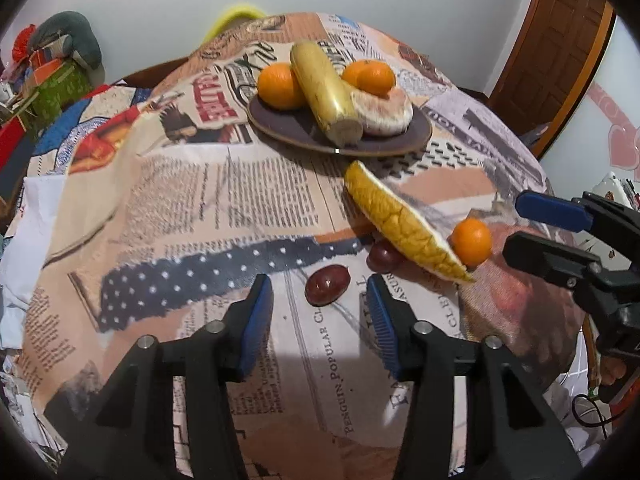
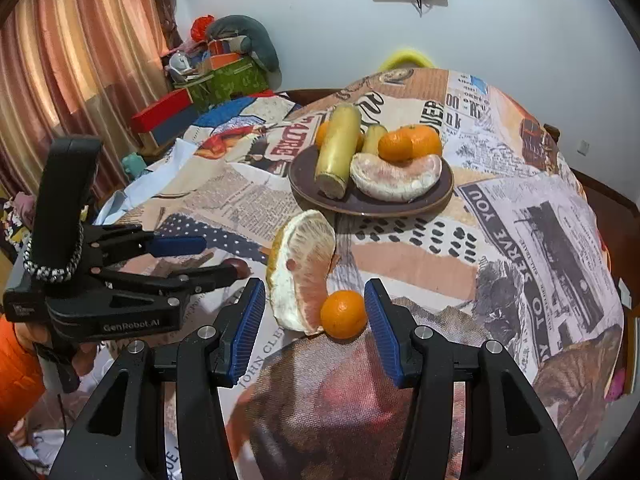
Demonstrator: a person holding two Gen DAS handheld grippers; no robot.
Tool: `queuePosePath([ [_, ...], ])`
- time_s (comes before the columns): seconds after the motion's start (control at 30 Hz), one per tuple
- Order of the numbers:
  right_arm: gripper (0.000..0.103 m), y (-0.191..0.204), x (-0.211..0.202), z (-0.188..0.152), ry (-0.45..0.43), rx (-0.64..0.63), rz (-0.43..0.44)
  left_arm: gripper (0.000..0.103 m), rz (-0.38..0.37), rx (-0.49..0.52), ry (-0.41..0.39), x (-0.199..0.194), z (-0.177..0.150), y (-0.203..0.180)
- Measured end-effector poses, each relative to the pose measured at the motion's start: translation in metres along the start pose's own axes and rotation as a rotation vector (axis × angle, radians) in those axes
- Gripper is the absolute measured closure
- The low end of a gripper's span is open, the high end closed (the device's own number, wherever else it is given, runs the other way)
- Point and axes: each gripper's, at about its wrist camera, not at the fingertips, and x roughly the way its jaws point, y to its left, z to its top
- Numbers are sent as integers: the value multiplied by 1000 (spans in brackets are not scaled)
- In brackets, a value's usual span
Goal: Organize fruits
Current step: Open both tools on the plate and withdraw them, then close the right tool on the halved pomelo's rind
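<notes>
My left gripper [image 1: 316, 284] hangs open over the newspaper-print tablecloth. A dark red oval fruit [image 1: 327, 290] lies between its blue pads, and neither pad touches it. A second red fruit [image 1: 382, 257] sits just beyond, half under a yellow-skinned pomelo wedge [image 1: 404, 224]. A small orange [image 1: 472, 240] rests at the wedge's right end. My right gripper [image 2: 314, 286] is open too, with the pomelo wedge [image 2: 300, 276] and the small orange [image 2: 344, 314] lying ahead between its fingers. Further back, a brown plate [image 2: 372, 210] holds oranges, a yellow stalk and a peeled pomelo piece.
The right gripper [image 1: 514, 226] enters the left wrist view from the right, and the left gripper [image 2: 222, 257] enters the right wrist view from the left. Boxes and a grey cushion [image 2: 240, 52] are piled beyond the table's far left. A wooden door [image 1: 560, 40] stands at the back right.
</notes>
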Motion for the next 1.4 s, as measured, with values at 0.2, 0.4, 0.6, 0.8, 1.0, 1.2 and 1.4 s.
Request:
queuePosePath([
  [0.2, 55, -1, 7, 0, 17, 15, 11, 69, -5, -1, -18, 8, 0, 0],
  [0.4, 55, 1, 16, 6, 27, 16, 22, 82, -25, 12, -34, 8, -2, -1],
  [0.6, 55, 7, 33, 17, 50, 15, 32, 83, -34, -21, -60, -2, -1, 16],
  [0.8, 54, 15, 52, 25, 74, 26, 48, 83, -27, -62, -84, -10, 0, 37],
  [1.0, 53, 19, 72, 26, 114, 26, 27, 83, -28, -79, -85, -9, -3, 45],
  [1.2, 53, 11, 79, 27, 145, 46, 26, 83, -37, -89, -90, -9, -2, 42],
  [1.4, 56, 1, 78, 23, 145, 110, 85, 83, -34, -75, -107, -13, 4, 35],
])
